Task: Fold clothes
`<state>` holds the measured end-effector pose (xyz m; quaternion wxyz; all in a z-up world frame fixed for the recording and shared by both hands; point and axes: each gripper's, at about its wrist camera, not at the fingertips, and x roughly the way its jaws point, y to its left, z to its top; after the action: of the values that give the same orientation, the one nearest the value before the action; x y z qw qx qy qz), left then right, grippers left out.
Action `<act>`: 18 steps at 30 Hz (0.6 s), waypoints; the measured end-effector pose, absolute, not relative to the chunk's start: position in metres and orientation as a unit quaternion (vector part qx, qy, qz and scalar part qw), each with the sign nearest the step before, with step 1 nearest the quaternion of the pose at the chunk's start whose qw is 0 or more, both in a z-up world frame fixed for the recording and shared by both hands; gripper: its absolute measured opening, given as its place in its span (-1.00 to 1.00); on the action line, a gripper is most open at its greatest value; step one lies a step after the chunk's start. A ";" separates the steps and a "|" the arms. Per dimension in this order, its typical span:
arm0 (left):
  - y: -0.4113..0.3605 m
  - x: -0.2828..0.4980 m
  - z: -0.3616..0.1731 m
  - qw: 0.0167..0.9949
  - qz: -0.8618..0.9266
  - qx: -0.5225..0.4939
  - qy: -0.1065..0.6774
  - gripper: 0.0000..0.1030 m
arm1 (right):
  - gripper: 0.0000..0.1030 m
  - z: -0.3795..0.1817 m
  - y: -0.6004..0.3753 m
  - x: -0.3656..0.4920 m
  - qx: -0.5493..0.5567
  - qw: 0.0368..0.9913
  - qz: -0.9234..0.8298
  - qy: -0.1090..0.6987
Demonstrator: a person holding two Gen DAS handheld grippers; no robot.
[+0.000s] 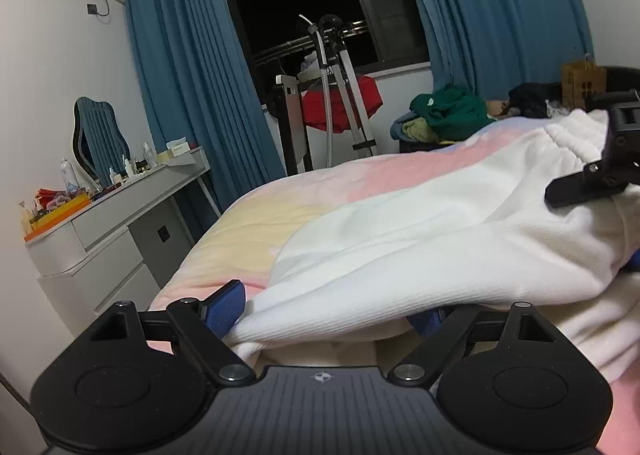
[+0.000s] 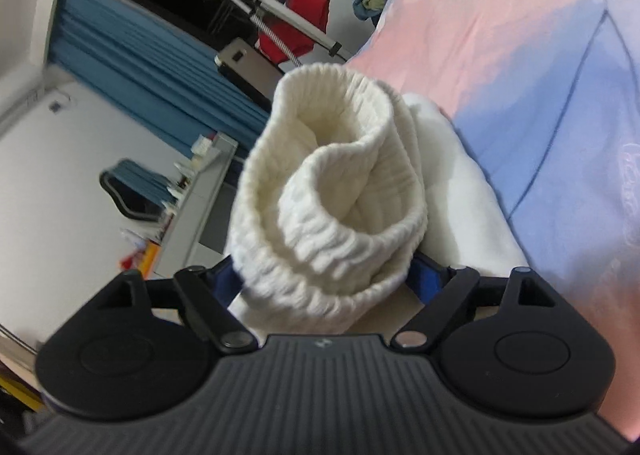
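Note:
A white garment [image 1: 420, 231] with a ribbed elastic waistband lies across the pastel bedspread [image 1: 260, 215]. My left gripper [image 1: 324, 315] is shut on a fold of the white garment near its edge; blue pads [image 1: 224, 307] show beside the cloth. My right gripper [image 2: 328, 275] is shut on the ribbed waistband [image 2: 332, 183], which bunches up in a curl in front of the camera. The right gripper's black body also shows at the right of the left wrist view [image 1: 600, 159], holding the garment's waistband end.
A grey dresser [image 1: 120, 223] with bottles and a mirror stands left of the bed. A garment steamer [image 1: 336, 87] with red cloth stands by the window and blue curtains [image 1: 192, 67]. A pile of green clothes [image 1: 448, 107] lies at the bed's far side.

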<state>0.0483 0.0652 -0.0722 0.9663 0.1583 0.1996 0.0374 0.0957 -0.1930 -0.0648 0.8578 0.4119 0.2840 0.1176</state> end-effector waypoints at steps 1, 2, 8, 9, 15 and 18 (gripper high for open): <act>0.066 0.048 -0.073 0.966 0.039 0.160 0.201 0.71 | 0.47 -0.062 -0.192 0.095 0.402 0.864 0.115 0.282; 0.066 0.047 -0.073 0.965 0.041 0.160 0.204 0.72 | 0.41 -0.060 -0.191 0.093 0.395 0.868 0.113 0.278; 0.064 0.041 -0.076 0.962 0.057 0.170 0.207 0.72 | -0.05 -0.048 -0.195 0.083 0.384 0.880 0.112 0.255; 0.064 0.039 -0.076 0.962 0.058 0.170 0.205 0.72 | -0.09 -0.047 -0.197 0.081 0.388 0.880 0.115 0.247; 0.057 0.027 -0.074 0.965 0.053 0.166 0.198 0.74 | -0.15 -0.035 -0.214 0.069 0.403 0.885 0.123 0.196; 0.063 0.026 -0.071 0.969 0.054 0.123 0.209 0.74 | -0.15 -0.032 -0.224 0.063 0.406 0.889 0.111 0.179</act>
<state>0.0259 0.0633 -0.0707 0.9687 0.1227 0.2087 0.0541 0.0634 -0.2240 -0.0321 0.8891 0.4062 0.1791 0.1113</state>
